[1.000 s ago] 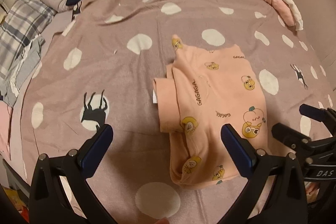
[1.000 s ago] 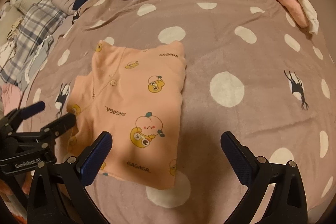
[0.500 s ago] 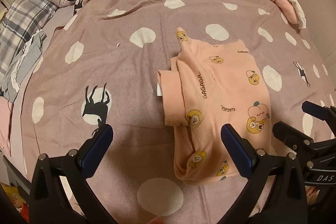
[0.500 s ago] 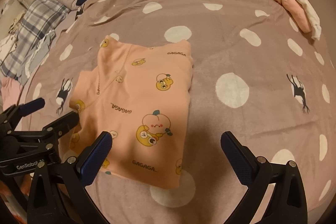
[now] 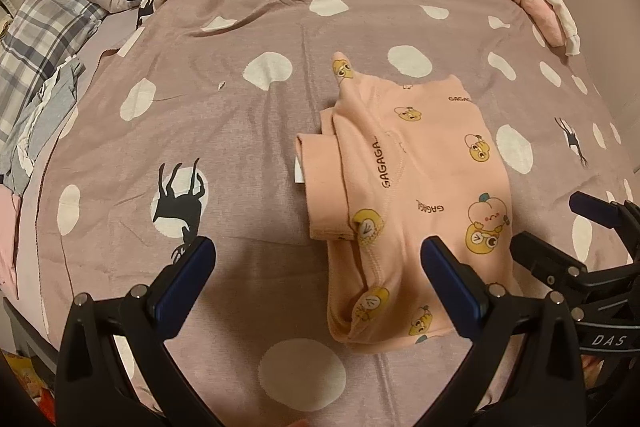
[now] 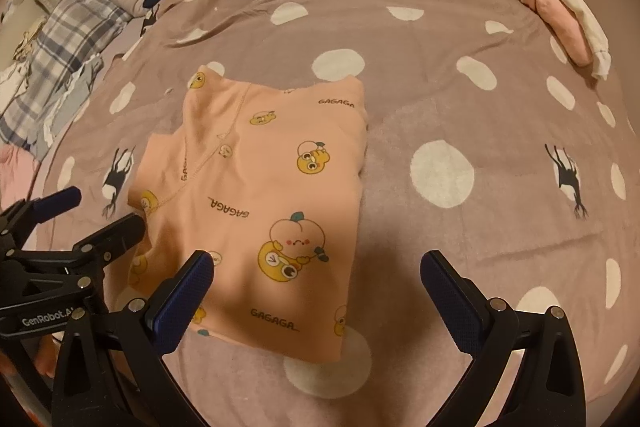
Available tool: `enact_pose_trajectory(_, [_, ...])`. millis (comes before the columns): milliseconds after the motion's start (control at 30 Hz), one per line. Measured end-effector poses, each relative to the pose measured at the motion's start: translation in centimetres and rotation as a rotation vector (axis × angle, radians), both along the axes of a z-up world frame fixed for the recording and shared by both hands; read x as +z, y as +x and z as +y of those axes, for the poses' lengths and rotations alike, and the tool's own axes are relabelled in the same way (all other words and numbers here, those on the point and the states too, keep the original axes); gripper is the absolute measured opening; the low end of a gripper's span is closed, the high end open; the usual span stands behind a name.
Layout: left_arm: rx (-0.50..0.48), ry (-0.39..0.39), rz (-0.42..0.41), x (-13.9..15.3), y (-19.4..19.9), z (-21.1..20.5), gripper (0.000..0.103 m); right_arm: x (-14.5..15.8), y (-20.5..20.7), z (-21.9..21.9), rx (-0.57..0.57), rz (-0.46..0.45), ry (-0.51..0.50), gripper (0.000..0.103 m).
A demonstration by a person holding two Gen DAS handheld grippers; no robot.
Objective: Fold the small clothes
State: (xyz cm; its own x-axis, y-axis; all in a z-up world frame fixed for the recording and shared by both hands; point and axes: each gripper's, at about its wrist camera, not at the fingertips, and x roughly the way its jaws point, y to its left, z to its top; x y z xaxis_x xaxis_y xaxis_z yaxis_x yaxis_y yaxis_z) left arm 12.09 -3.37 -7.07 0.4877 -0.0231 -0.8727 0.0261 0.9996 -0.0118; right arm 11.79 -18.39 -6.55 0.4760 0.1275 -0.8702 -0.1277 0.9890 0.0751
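Two tongs, left tongs [image 5: 318, 275] and right tongs [image 6: 316, 277], stand spread, holding nothing. The folded pink garment [image 6: 264, 195], printed "GAGAGA", lies on the dotted bedspread [image 6: 460, 99]. Left tongs body reads "GenRobot.AI".

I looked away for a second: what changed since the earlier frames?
Both open grippers, left and right, drew back toward the near edge, so the garment sits farther ahead. Nothing was gripped or released. The garment stayed folded on the bedspread.
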Motion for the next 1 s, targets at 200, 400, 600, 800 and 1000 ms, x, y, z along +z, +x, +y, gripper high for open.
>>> enact_pose_trajectory(200, [-0.007, 0.003, 0.007, -0.2, 0.2, -0.3, 0.103, -0.1, 0.1, -0.2, -0.007, 0.005, 0.004, 0.102])
enact_pose_trajectory(400, [-0.017, 0.012, 0.015, -0.4, 0.3, -0.6, 0.103, 0.1, -0.1, 0.1, 0.005, -0.003, 0.013, 0.102])
enact_pose_trajectory(600, [-0.011, 0.015, 0.017, -0.4, 0.2, -0.5, 0.103, 0.0, 0.0, 0.4, 0.015, 0.006, 0.027, 0.102])
enact_pose_trajectory(800, [-0.003, 0.019, 0.015, -0.4, 0.2, -0.1, 0.103, -0.1, 0.0, 0.7, 0.023, 0.005, 0.019, 0.102])
enact_pose_trajectory(1000, [0.000, 0.018, 0.027, -0.8, 0.3, 0.2, 0.103, -0.4, 0.2, 1.1, 0.020, 0.012, 0.003, 0.102])
